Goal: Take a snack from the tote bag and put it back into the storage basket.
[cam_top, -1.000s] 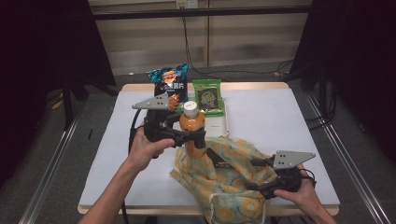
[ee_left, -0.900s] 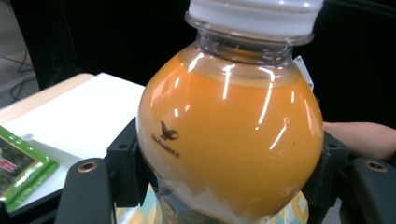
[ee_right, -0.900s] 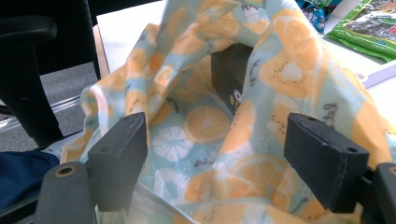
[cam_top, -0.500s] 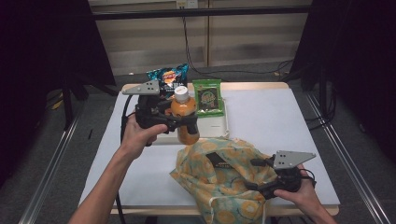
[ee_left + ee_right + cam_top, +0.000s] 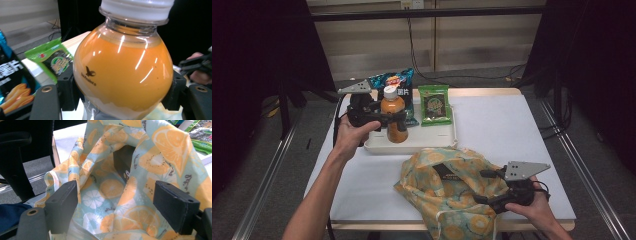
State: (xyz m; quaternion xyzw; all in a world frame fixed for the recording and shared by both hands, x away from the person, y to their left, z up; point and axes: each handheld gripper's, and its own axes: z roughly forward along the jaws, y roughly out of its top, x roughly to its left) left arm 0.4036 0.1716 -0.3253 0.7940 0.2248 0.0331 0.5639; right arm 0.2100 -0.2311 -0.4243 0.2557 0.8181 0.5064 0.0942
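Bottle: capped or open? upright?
Capped and upright. The bottle stands vertical in the left tongs with its white cap on, over the tray.

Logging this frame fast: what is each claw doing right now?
Left claw: shut on the orange drink bottle.
Right claw: open, its jaws apart by the fruit-print cloth bag, gripping nothing.
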